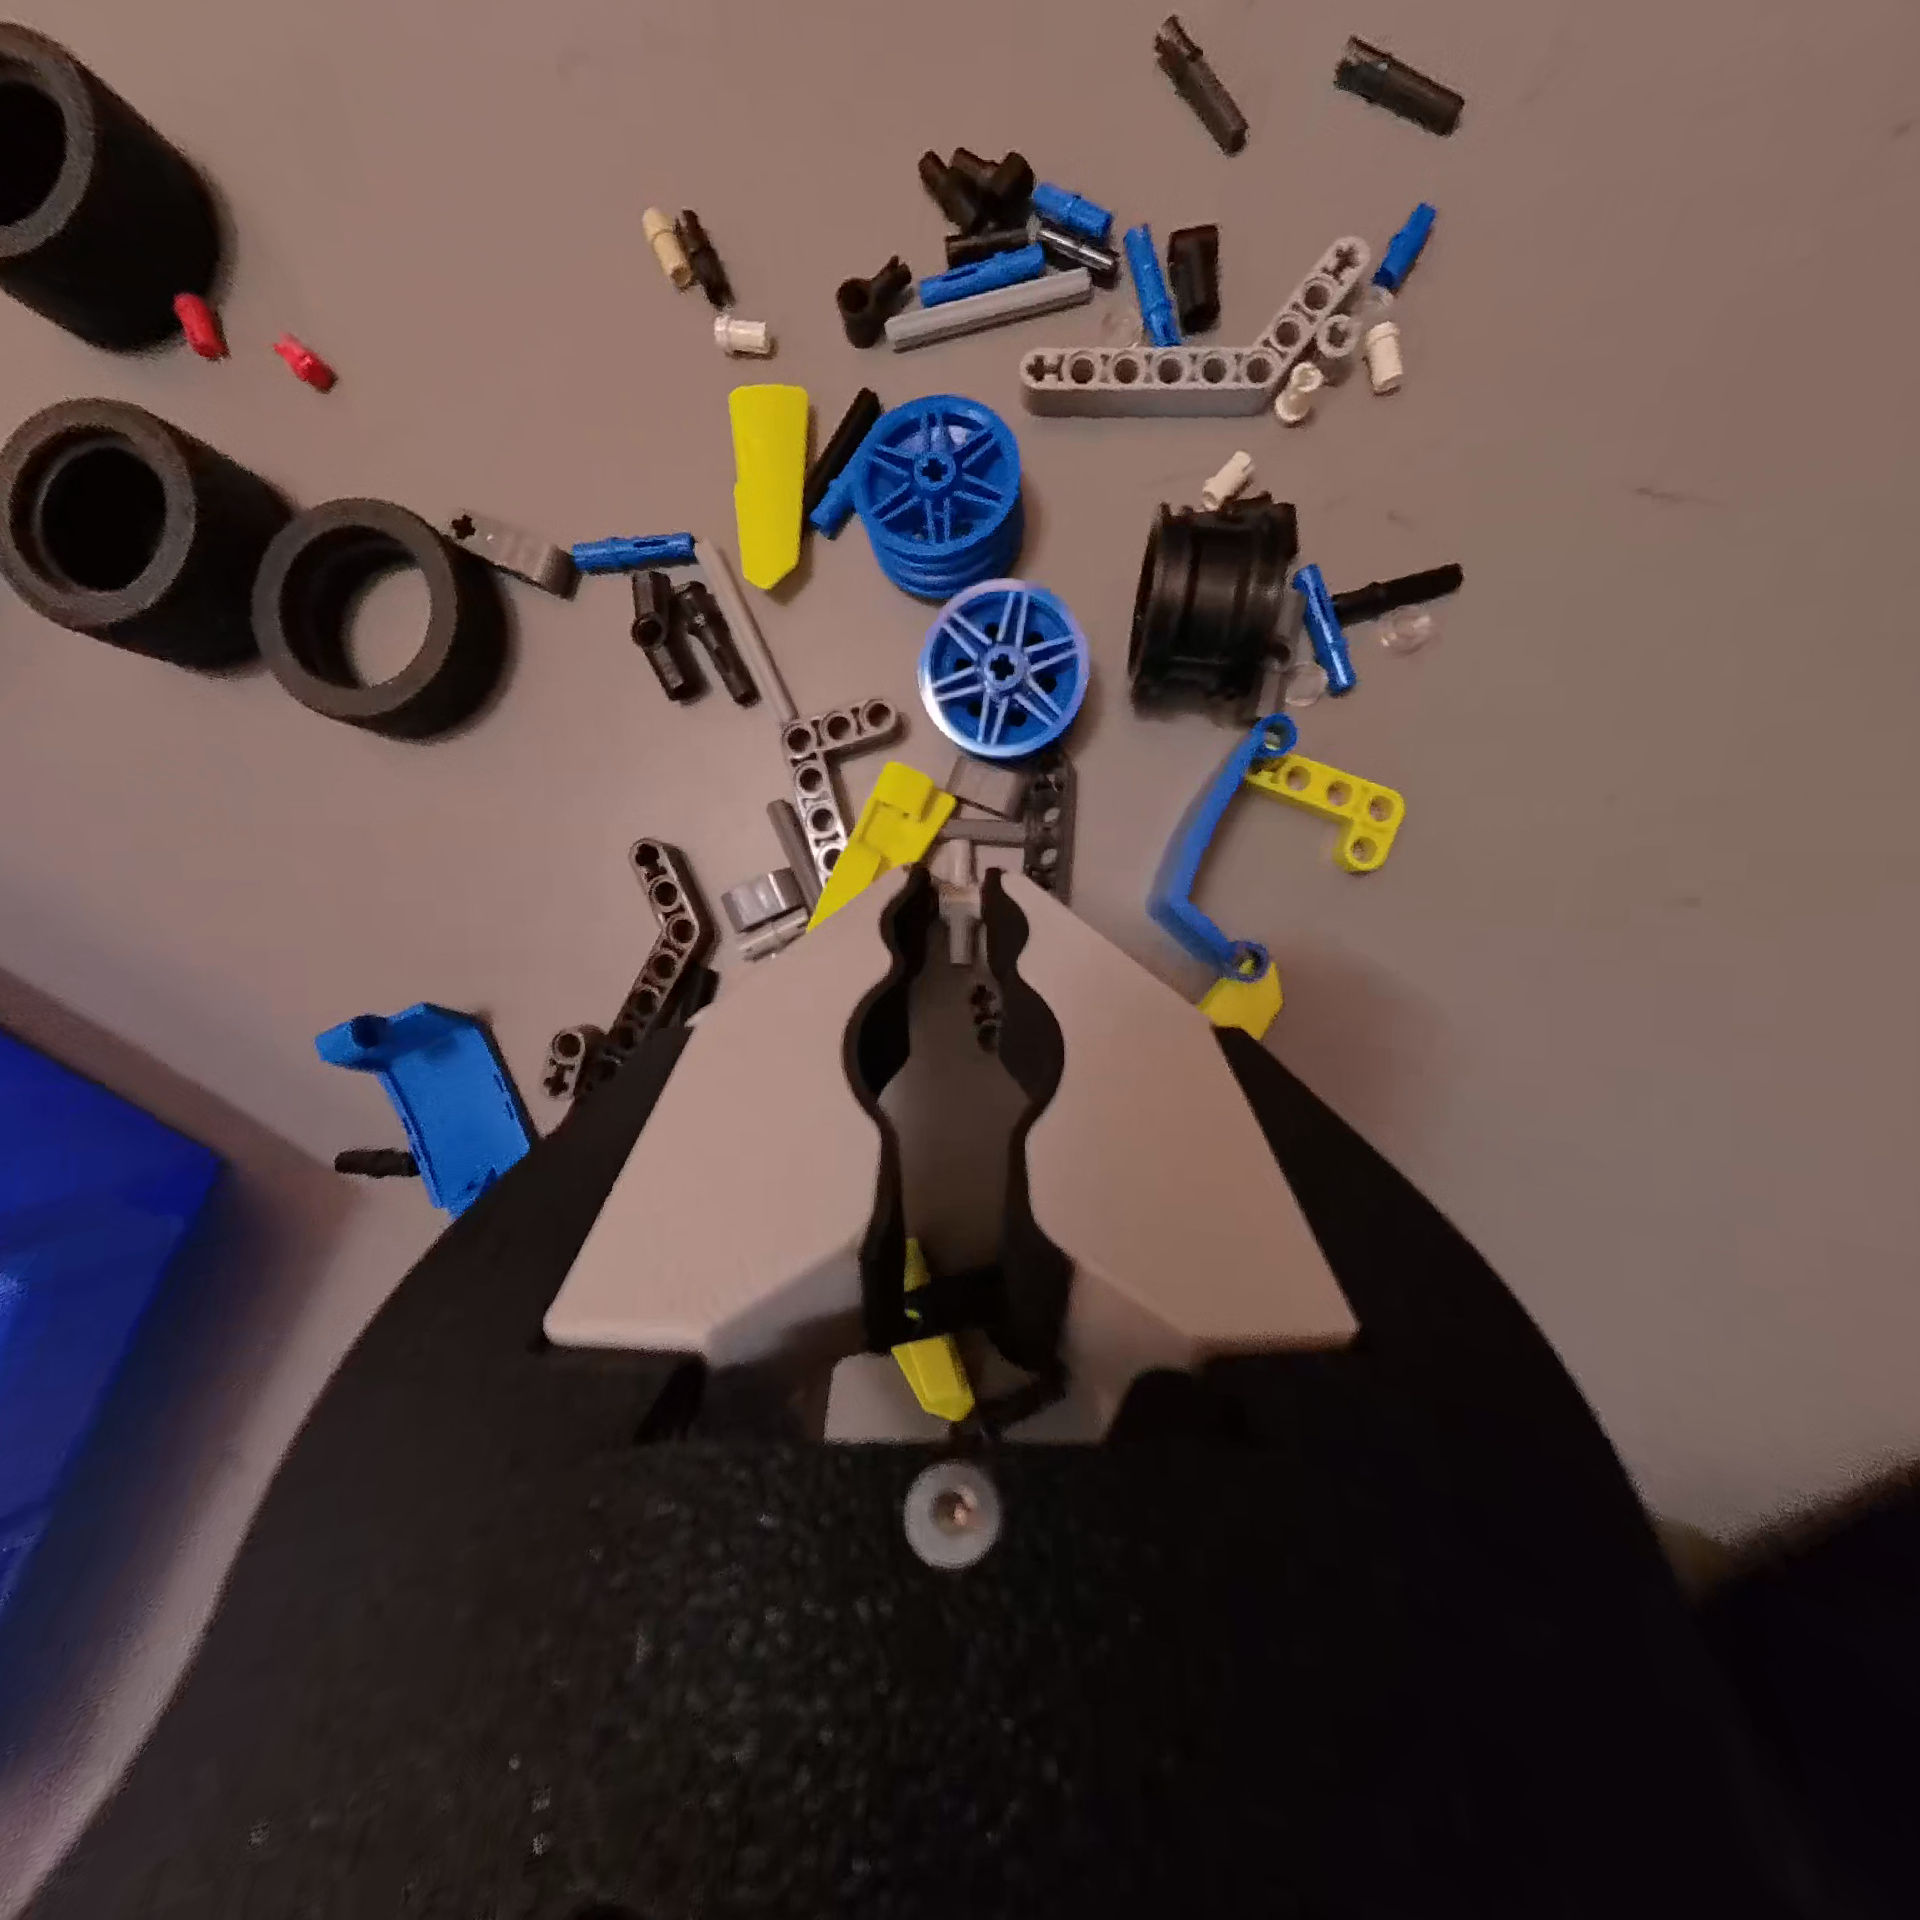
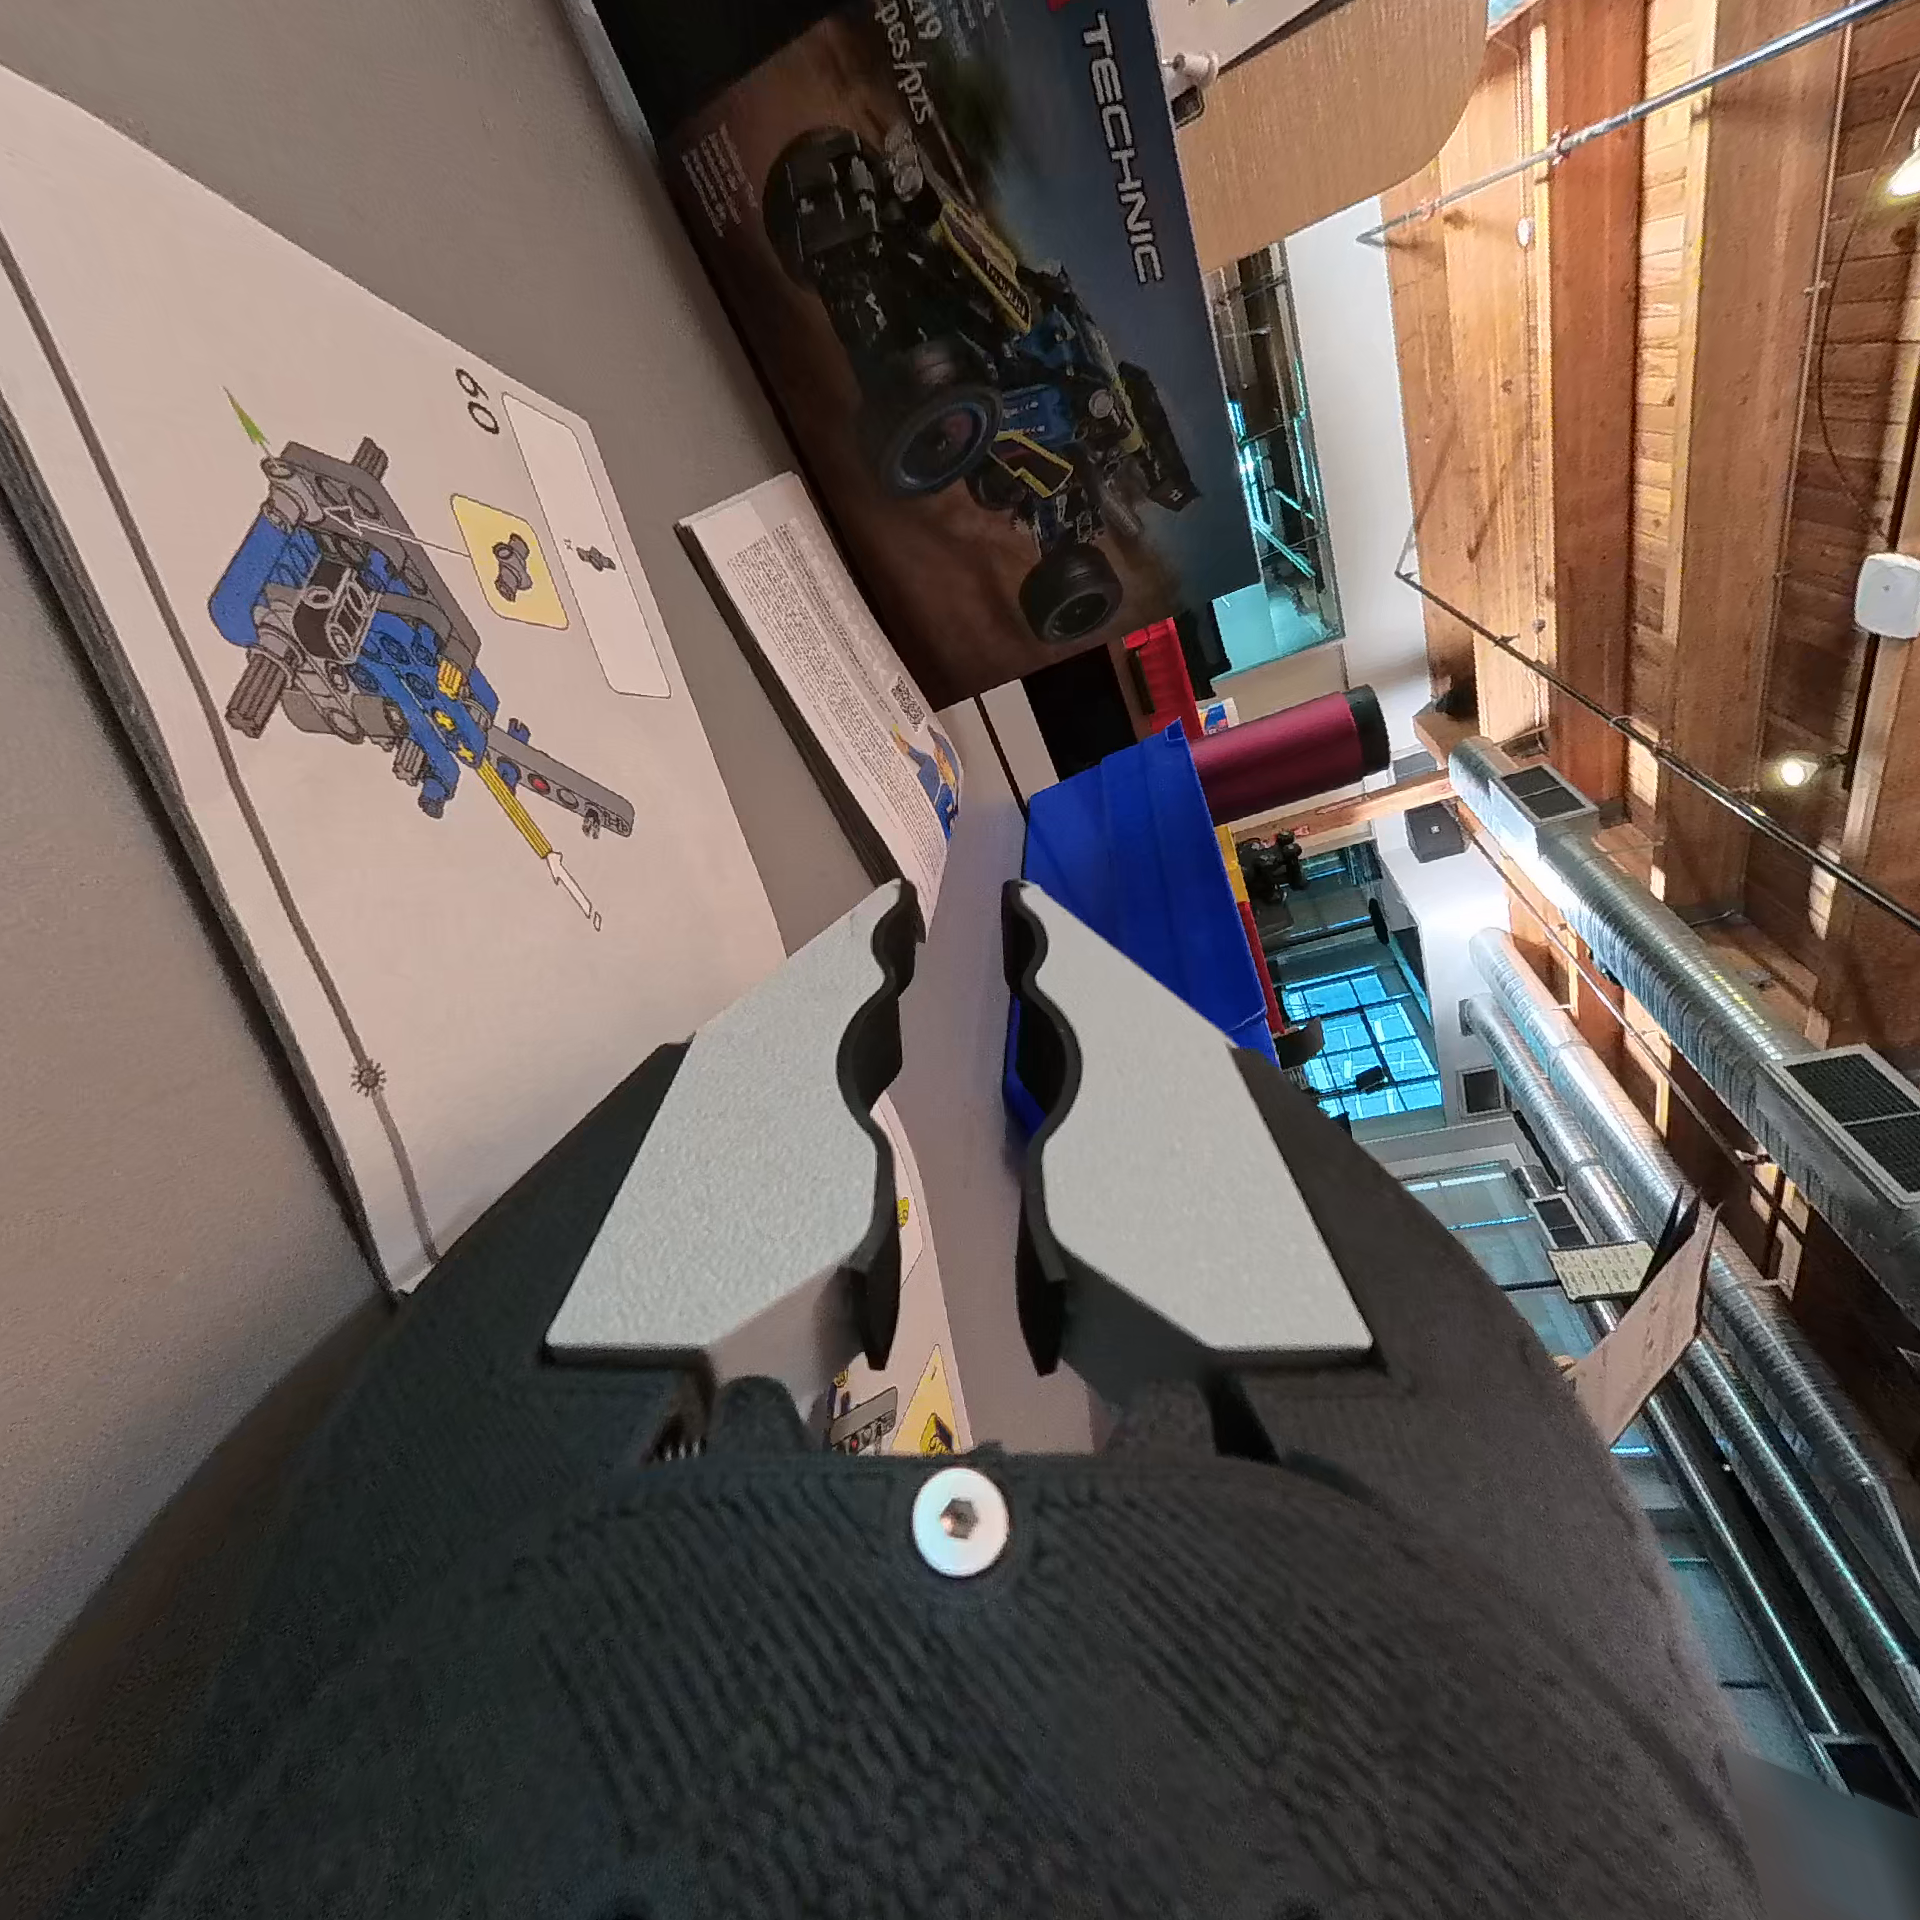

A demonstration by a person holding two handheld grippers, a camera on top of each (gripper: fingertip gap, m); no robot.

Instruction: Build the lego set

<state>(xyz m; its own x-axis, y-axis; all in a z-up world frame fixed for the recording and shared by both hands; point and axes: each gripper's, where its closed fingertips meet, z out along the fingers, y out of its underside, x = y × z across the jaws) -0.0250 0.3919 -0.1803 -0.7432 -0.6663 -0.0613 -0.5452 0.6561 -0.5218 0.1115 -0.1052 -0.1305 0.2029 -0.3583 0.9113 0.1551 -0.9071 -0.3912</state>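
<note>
Many small plastic lego pieces (image 1: 940, 488) lie loose on the grey table (image 1: 1610, 675), so much is left to build, while the left hand-held gripper (image 1: 954, 899) pinches a little grey pin (image 1: 958, 914) and the right hand-held gripper (image 2: 961, 914) is a bit open, holding nothing.

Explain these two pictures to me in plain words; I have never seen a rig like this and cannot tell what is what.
A person holds two hand-held gripping tools, each with its own camera looking along two grey fingers. The left wrist view looks down on a grey table strewn with loose building parts: blue wheel rims, black tyres, yellow panels, grey beams and small pins. The left tool has its tips nearly shut around a small grey pin. The right wrist view is tilted sideways: the right tool is open and empty, pointing past an open instruction booklet, the set's box and a blue bin.
</note>
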